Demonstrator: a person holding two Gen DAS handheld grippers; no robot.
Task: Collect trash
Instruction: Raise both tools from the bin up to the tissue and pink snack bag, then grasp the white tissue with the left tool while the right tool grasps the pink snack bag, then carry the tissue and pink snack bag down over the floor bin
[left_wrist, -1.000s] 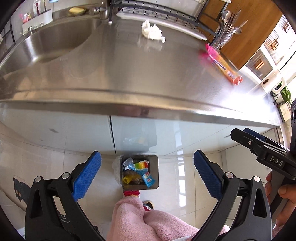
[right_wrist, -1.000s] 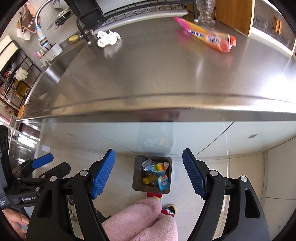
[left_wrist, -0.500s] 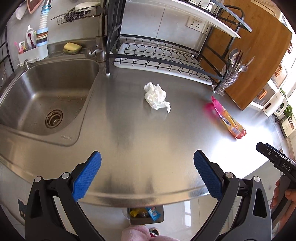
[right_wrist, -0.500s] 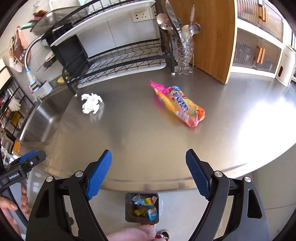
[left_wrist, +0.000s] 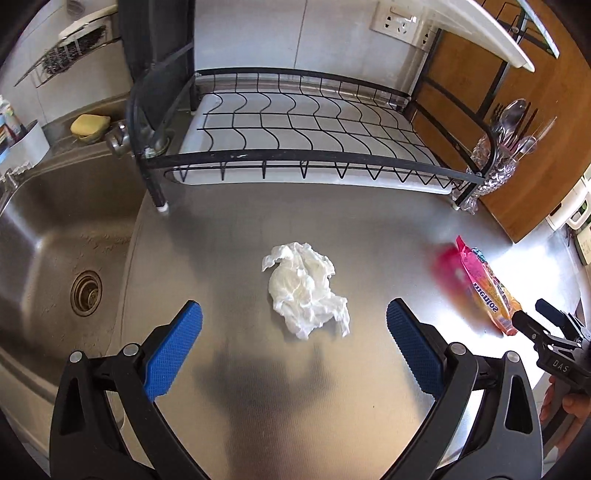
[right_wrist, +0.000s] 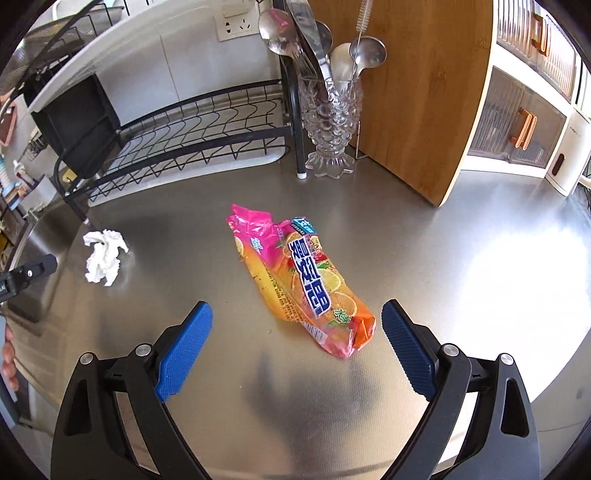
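Two grippers, both over a steel counter (left_wrist: 229, 229). Left gripper (left_wrist: 294, 345): jaws spread wide, nothing between them; crumpled white tissue (left_wrist: 304, 290) lies on the counter just ahead, untouched. Right gripper (right_wrist: 296, 347): jaws have just been opening, now wide and empty; pink-and-orange candy wrapper (right_wrist: 301, 280) lies flat just ahead. Beyond: black wire dish rack (left_wrist: 295, 125), sink (left_wrist: 55, 258) to its left, glass utensil holder (right_wrist: 328, 122), wooden board (right_wrist: 417, 92).
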